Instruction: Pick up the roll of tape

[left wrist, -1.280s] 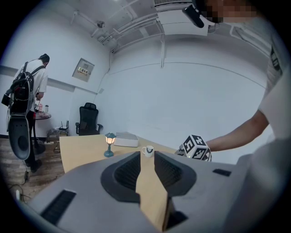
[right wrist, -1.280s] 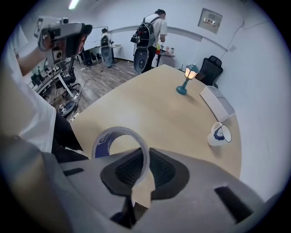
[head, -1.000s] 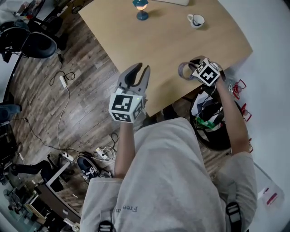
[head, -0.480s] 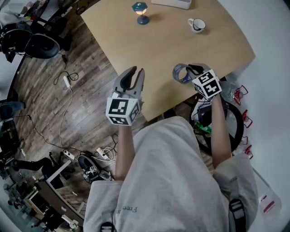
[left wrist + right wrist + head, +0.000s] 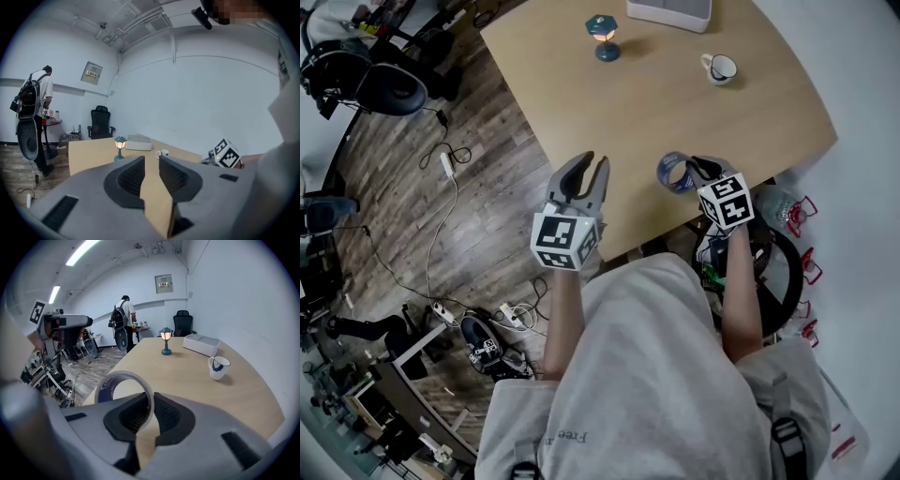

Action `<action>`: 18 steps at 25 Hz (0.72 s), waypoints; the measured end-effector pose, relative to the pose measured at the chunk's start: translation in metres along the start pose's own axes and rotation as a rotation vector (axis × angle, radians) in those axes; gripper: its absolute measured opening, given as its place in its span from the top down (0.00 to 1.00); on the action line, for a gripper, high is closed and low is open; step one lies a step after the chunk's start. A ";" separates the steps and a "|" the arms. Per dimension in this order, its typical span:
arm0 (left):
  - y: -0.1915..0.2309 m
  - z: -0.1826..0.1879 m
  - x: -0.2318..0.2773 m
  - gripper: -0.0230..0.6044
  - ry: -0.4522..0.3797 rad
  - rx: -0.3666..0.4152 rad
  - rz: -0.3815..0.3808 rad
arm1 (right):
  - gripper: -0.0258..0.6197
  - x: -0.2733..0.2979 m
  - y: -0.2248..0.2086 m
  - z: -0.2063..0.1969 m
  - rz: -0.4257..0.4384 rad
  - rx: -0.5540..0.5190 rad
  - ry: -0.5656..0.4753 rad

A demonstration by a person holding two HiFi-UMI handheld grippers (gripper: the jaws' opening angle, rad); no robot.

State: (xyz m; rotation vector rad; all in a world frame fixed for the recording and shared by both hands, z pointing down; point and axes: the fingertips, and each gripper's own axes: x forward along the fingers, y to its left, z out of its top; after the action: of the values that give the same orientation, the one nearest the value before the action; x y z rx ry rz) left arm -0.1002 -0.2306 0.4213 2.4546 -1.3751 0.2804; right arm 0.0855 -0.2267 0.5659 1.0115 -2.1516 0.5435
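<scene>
Tape roll stands on edge at the near edge of the counter. The right claw pinches its wall, one jaw inside the ring and one outside. A firm pinch and a straight, steady lift should stop the ring from swivelling. Beside it, the left claw hangs spread and empty.
</scene>
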 end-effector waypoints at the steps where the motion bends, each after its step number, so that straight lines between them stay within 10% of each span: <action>1: -0.001 -0.003 -0.001 0.82 0.005 -0.004 0.002 | 0.88 0.001 -0.001 0.000 0.001 -0.003 0.003; 18: 0.035 -0.019 -0.039 0.82 -0.011 -0.042 0.087 | 0.88 -0.004 0.025 0.024 0.014 -0.028 -0.038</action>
State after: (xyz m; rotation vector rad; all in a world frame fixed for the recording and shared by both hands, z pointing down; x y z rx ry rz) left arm -0.1507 -0.2096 0.4329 2.3695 -1.4791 0.2559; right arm 0.0575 -0.2240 0.5450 0.9990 -2.1952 0.5035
